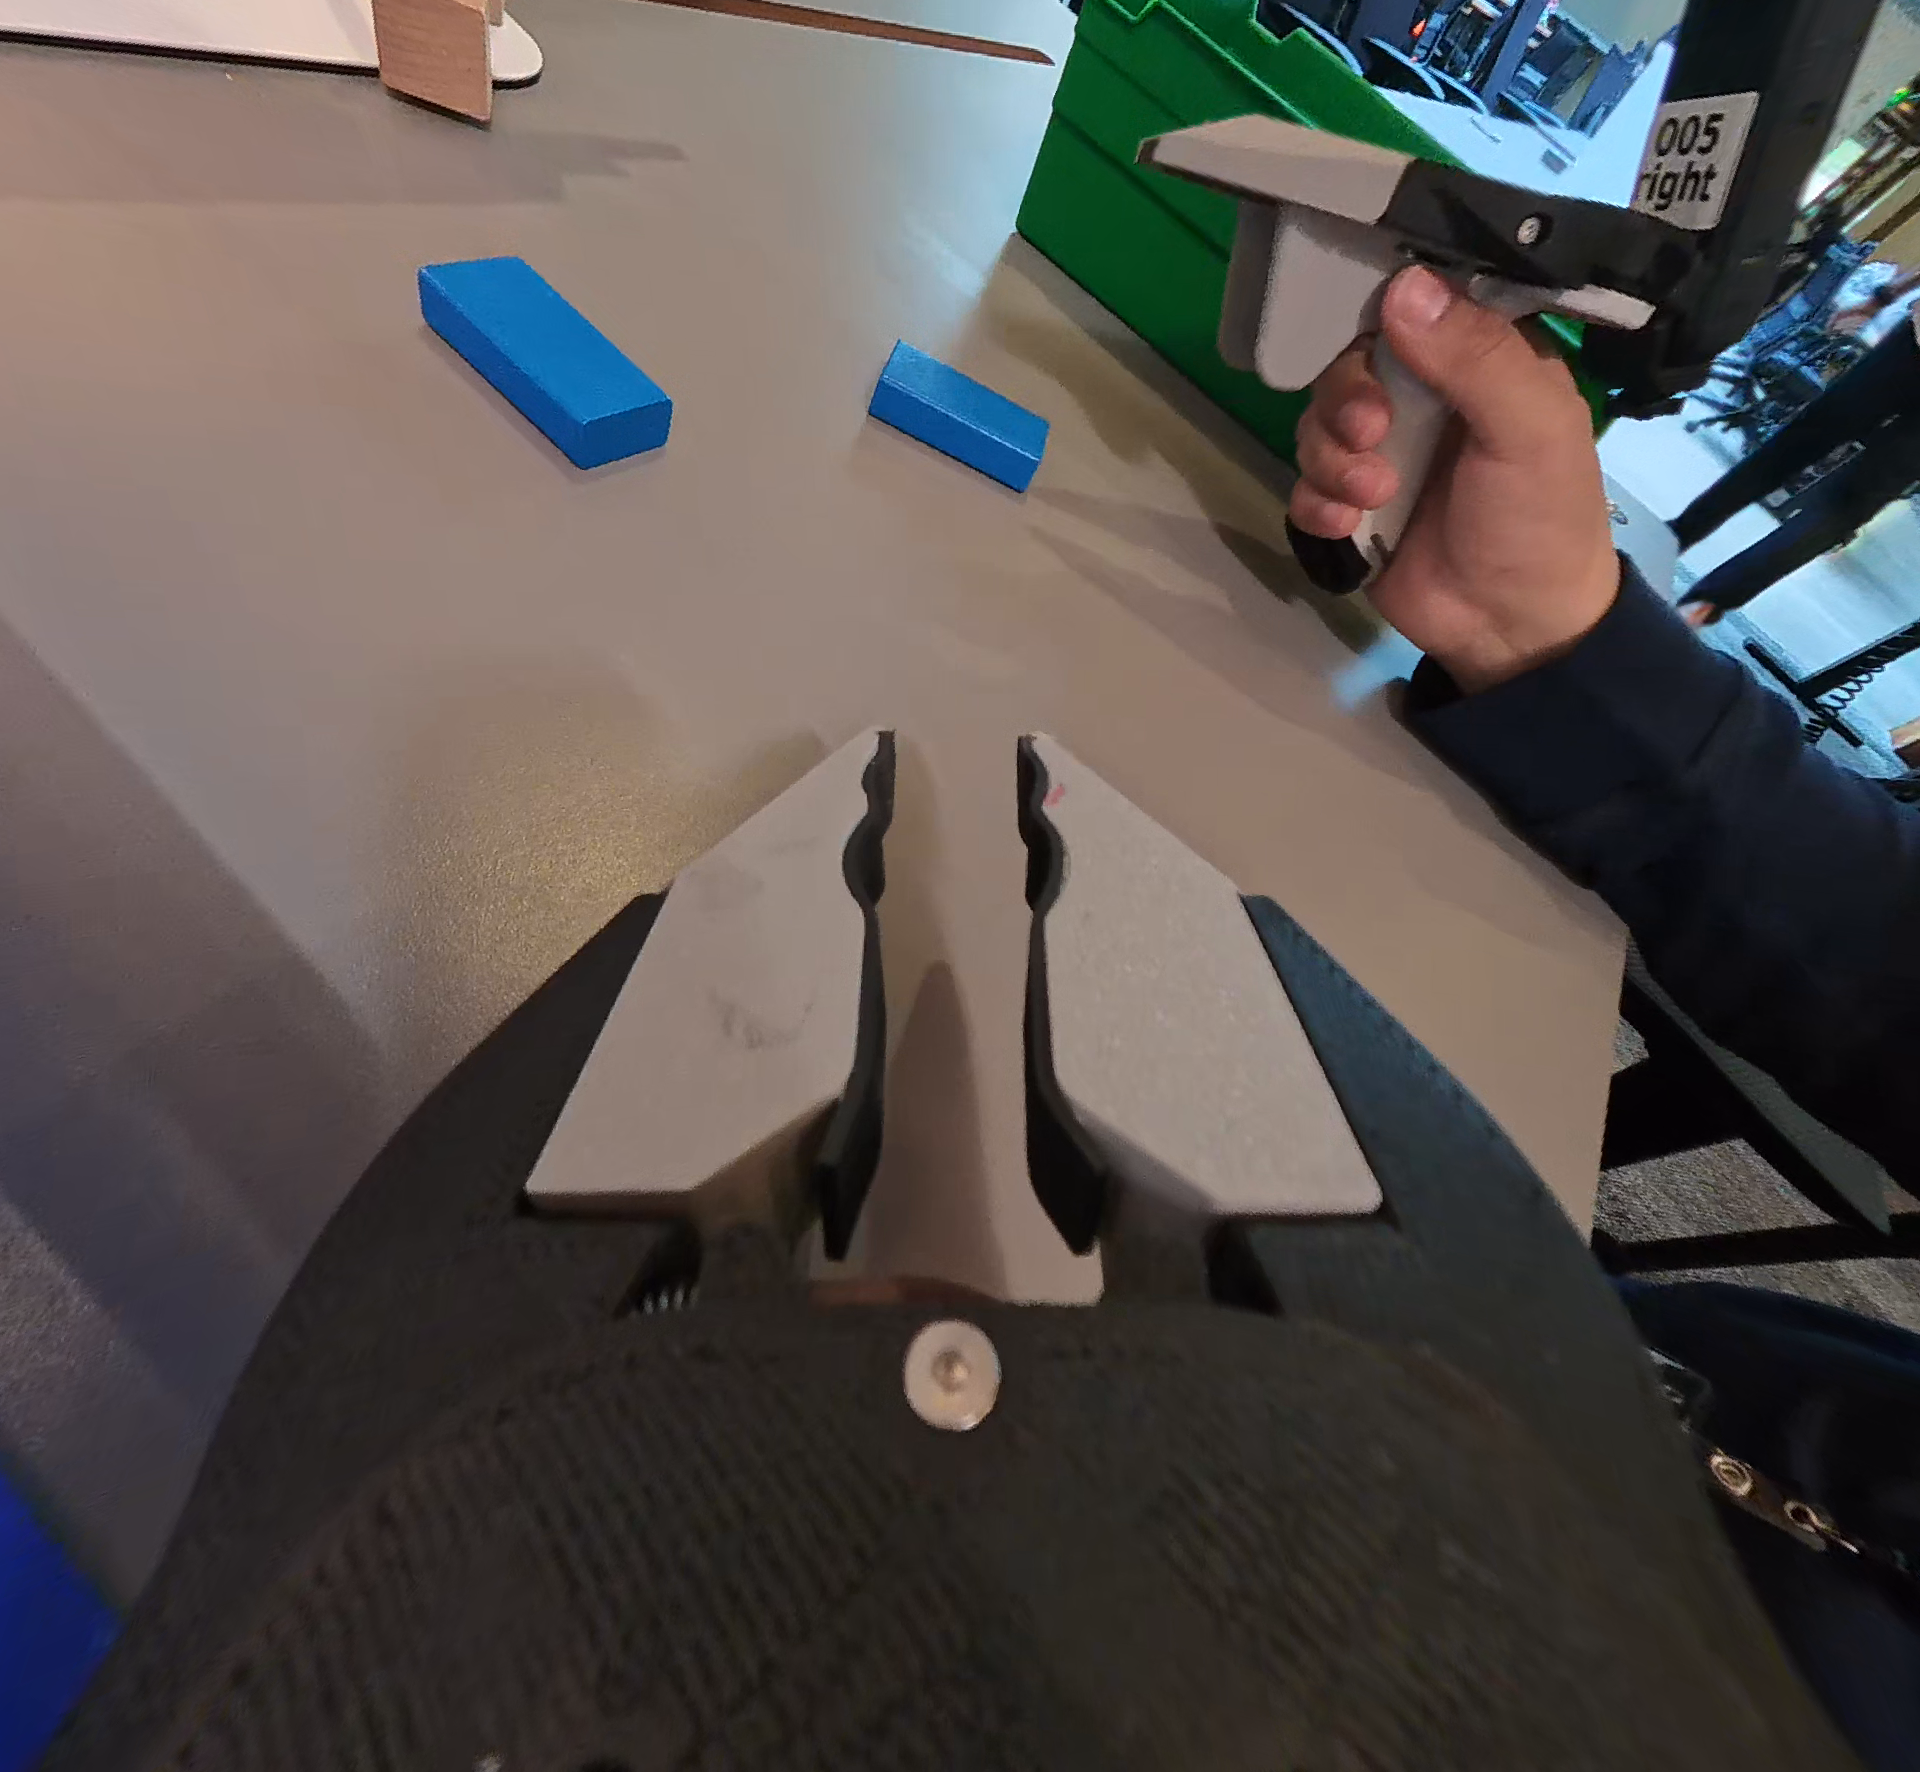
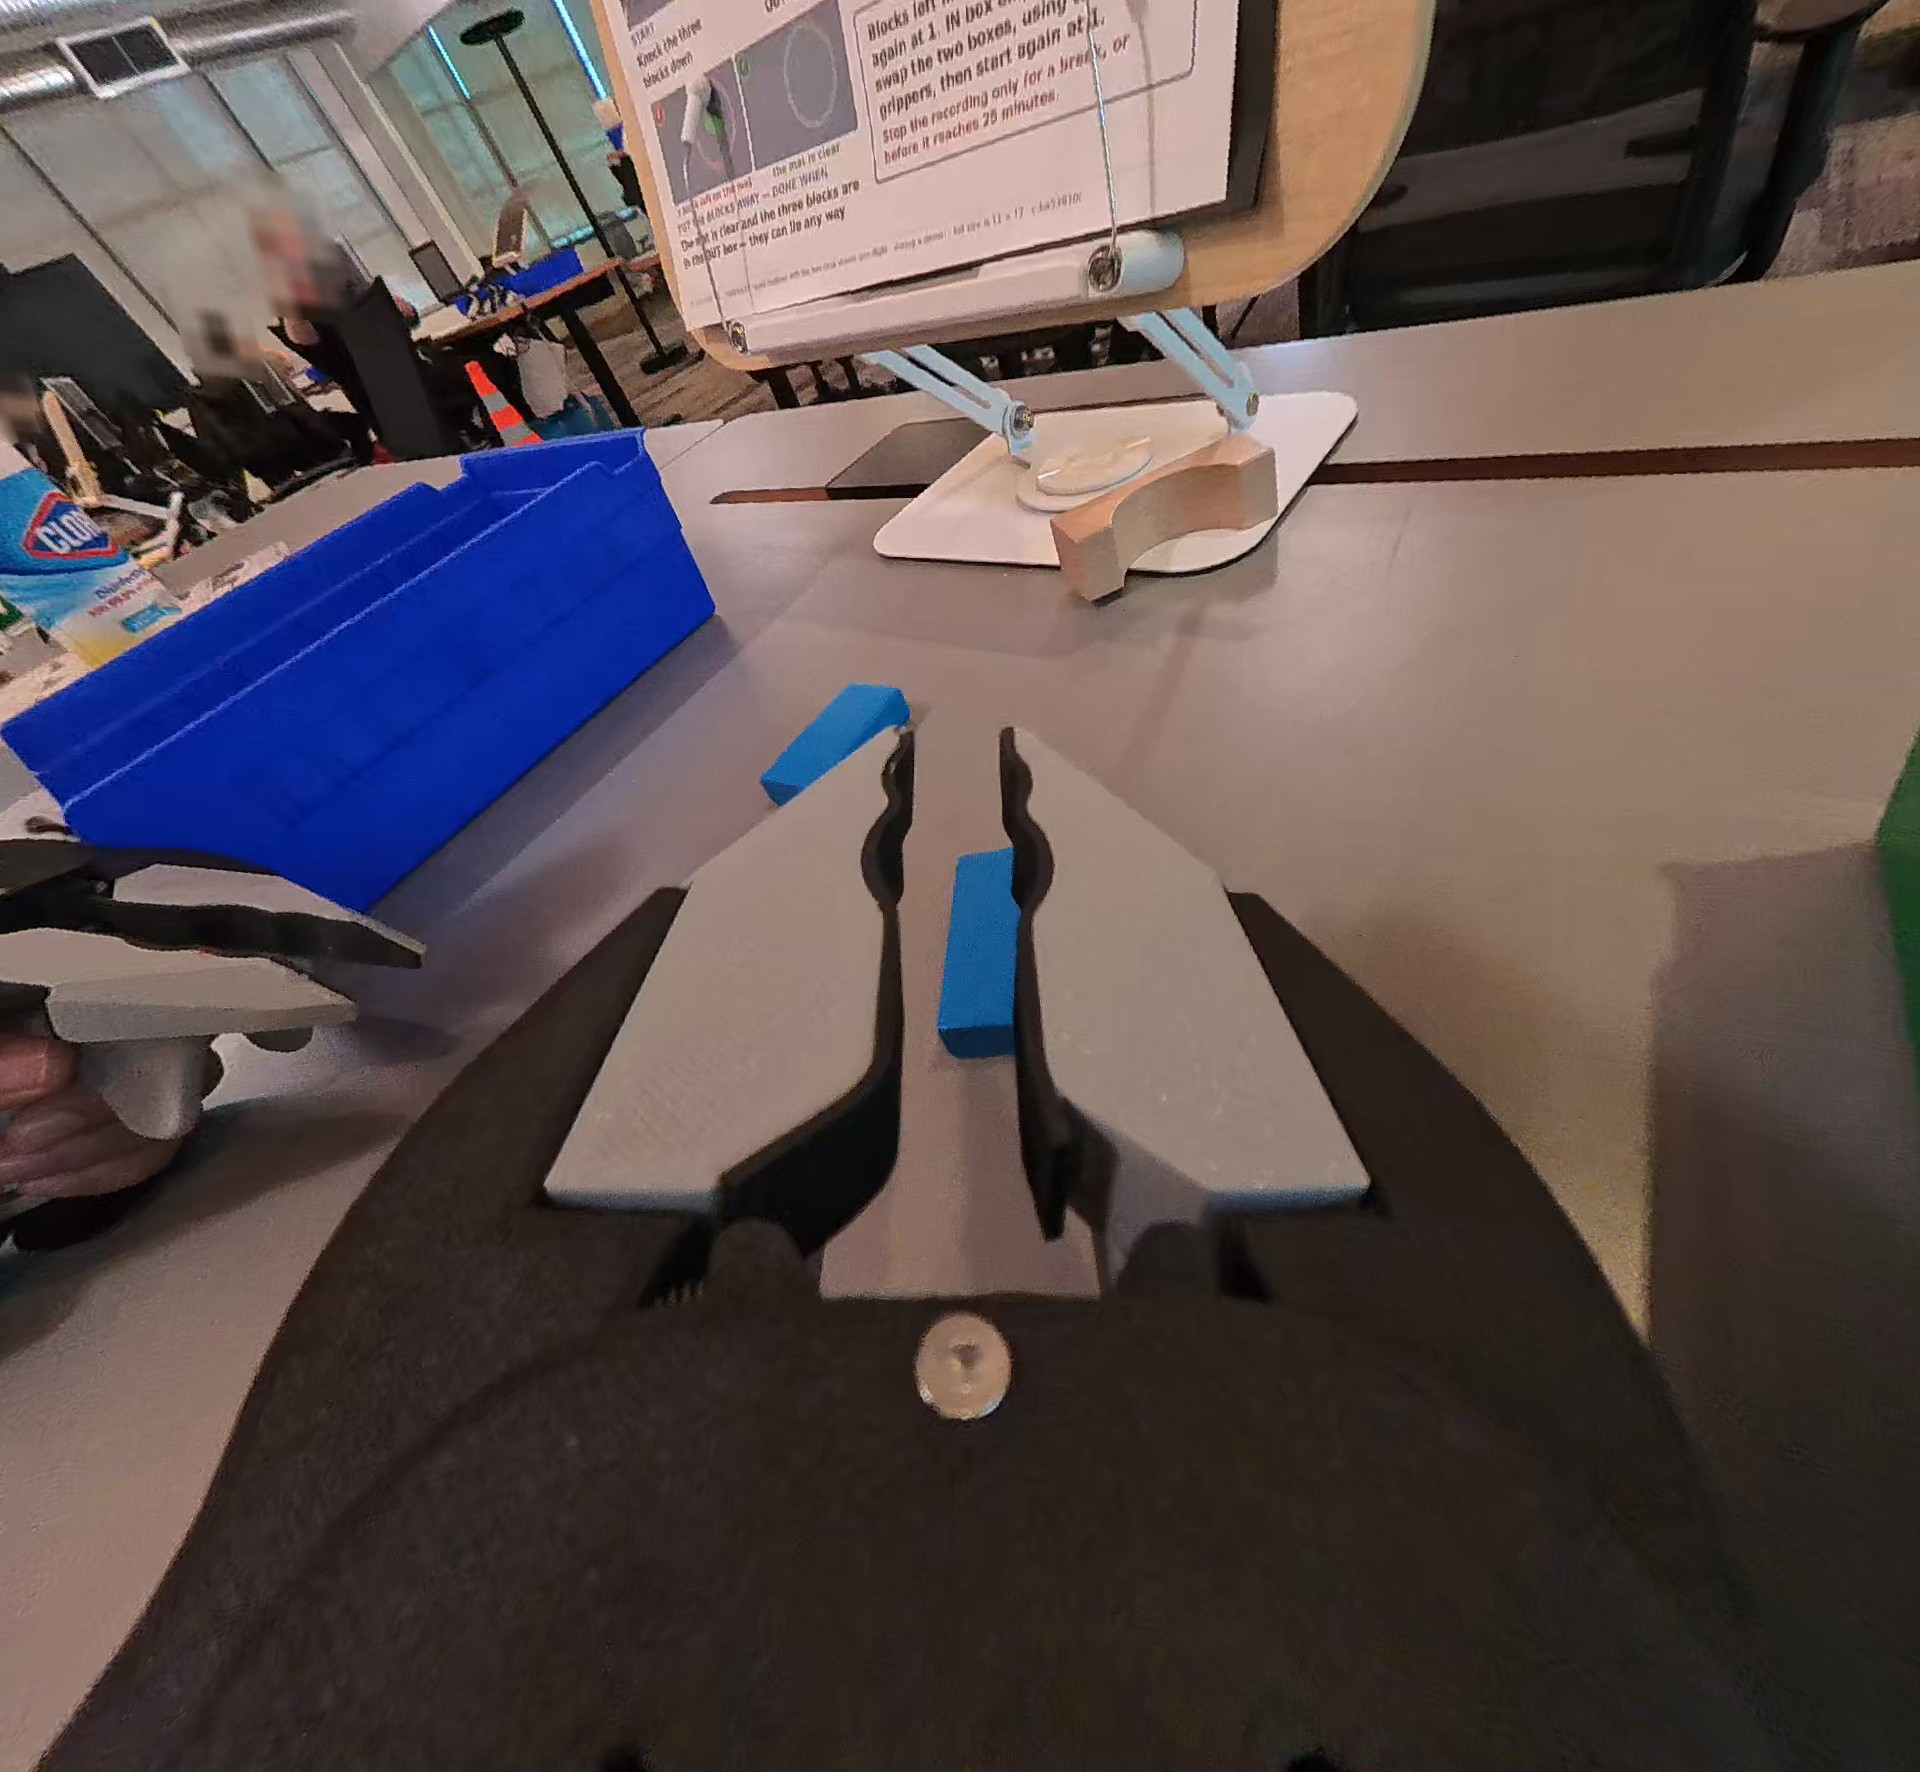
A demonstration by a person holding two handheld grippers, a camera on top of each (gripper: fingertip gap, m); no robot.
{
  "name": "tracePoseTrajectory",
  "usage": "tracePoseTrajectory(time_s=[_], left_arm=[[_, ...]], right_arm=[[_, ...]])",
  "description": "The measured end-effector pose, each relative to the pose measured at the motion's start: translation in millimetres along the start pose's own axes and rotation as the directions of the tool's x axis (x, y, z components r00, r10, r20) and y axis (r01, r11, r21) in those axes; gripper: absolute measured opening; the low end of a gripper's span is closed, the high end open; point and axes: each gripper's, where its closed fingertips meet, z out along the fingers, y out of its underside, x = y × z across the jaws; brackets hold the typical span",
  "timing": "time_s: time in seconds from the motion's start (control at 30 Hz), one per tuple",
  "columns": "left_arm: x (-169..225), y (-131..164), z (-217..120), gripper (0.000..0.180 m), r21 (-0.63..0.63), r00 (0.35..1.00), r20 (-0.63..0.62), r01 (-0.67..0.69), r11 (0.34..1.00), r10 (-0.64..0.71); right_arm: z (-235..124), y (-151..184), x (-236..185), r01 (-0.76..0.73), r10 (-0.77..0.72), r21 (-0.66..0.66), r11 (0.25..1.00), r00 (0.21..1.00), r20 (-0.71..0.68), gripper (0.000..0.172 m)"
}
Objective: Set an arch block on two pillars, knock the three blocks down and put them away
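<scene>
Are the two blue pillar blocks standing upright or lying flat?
Lying flat. Both blue blocks rest on their broad faces on the grey table, apart from each other.

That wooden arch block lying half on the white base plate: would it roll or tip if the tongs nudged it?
The arch looks like solid wood, so probably stiff and not fragile. It has flat faces and square ends, so it would likely slide rather than roll. One end seems to sit on the stand's white base and the other on the table, so a nudge might rock it or drop it off the edge.
</scene>
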Motion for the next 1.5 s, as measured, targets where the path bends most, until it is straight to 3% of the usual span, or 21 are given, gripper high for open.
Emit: tracePoseTrajectory(time_s=[0.67, 0.93, 1.2, 1.5], left_arm=[[2.3, 10.1, 8.3, 0.023, -0.081, 0.999, 0.011, -0.036, 0.996, 0.037], [7.9, 19.5, 19.2, 0.024, -0.161, 0.985, 0.051, -0.155, 0.975, 0.165], [13.0, 18.8, 17.6, 0.025, -0.146, 0.981, 0.037, -0.182, 0.972, 0.189], [15.5, 21.4, 17.2, 0.025, -0.156, 0.982, 0.021, -0.181, 0.971, 0.186]], right_arm=[[16.2, 27.7, -25.3, 0.157, -0.152, -0.136, 0.978, 0.987, 0.052, 0.018], [17.4, 35.1, -28.9, 0.276, -0.273, -0.162, 0.947, 0.961, 0.042, 0.023], [15.2, 44.5, -26.9, 0.38, -0.387, -0.196, 0.904, 0.922, 0.0, 0.027], [18.4, 50.7, -29.4, 0.393, -0.4, -0.223, 0.892, 0.916, 0.014, 0.028]])
